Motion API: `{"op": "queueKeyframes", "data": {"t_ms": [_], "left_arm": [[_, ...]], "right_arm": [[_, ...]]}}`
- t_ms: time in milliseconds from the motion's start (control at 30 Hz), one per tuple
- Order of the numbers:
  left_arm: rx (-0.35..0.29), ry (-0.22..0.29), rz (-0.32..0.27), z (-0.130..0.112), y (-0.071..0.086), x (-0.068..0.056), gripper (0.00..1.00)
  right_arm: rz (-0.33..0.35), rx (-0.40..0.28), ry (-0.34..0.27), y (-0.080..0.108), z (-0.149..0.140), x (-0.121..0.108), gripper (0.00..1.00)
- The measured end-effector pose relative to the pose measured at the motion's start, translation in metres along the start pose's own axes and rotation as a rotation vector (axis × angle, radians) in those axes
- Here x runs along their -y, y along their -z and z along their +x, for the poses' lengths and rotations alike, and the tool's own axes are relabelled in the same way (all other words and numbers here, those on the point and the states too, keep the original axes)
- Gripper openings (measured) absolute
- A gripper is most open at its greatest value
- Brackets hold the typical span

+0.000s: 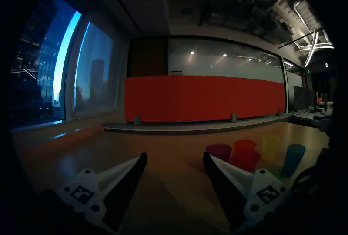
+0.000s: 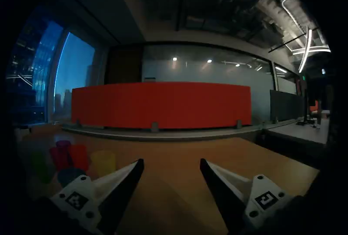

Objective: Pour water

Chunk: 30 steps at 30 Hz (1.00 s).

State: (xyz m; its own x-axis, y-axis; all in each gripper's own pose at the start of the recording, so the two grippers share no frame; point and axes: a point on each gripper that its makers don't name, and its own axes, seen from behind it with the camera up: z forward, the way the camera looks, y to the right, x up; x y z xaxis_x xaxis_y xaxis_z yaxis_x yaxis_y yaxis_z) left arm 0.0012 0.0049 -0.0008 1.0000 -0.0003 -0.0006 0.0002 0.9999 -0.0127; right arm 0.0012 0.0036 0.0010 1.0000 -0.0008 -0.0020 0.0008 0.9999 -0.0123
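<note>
Light is dim; colours are muted and fine detail is hard to read.

**Left gripper view**
- The left gripper (image 1: 174,156) is spread wide above the wooden counter (image 1: 130,141). It has hold of nothing, and bare wood shows in the gap.
- Plastic cups stand upright in a tight group on the counter, ahead and to the right of the right-hand finger.
- The maroon cup (image 1: 219,150) is nearest that fingertip, with the red cup (image 1: 244,148) just beside it.
- The yellow cup (image 1: 270,145) stands farther back, and the teal cup (image 1: 292,159) is at the right end of the group.
- Another reddish shape overlaps the front of the red cup; I cannot separate the two.
- I cannot tell what is inside any cup.
- The fingers are apart from all the cups.

**Right gripper view**
- The right gripper (image 2: 171,162) is also wide apart, with nothing in its grasp, over the counter.
- Here the cups sit to the left of the left-hand finger.
- The green cup (image 2: 39,165) is outermost and the purple cup (image 2: 63,145) is at the back.
- A red one stands in the middle, and a yellow one is nearest the finger.
- The blue cup (image 2: 69,175) is low in front, partly hidden behind the finger's base.

**Background**
- A red partition (image 1: 204,98) runs along the counter's far edge.
- The window (image 1: 93,74) at left shows a dusk-blue sky.
- Ceiling lights (image 1: 315,46) glow at the upper right.
</note>
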Motion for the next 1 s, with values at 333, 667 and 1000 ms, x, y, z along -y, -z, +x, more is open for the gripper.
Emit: {"op": "queueKeyframes", "data": {"t_ms": [333, 667, 1000], "left_arm": [[0.000, 0.000, 0.000, 0.0003, -0.0001, 0.0003, 0.96], [0.000, 0.000, 0.000, 0.0000, 0.0000, -0.0001, 0.96], [0.000, 0.000, 0.000, 0.0000, 0.0000, -0.0002, 0.96]], "right_arm": [[0.000, 0.002, -0.001, -0.0005, 0.0006, 0.0008, 1.00], [0.000, 0.003, 0.000, -0.0006, 0.0000, 0.0004, 1.00], [0.000, 0.003, -0.001, -0.0011, -0.0013, 0.0003, 1.00]]}}
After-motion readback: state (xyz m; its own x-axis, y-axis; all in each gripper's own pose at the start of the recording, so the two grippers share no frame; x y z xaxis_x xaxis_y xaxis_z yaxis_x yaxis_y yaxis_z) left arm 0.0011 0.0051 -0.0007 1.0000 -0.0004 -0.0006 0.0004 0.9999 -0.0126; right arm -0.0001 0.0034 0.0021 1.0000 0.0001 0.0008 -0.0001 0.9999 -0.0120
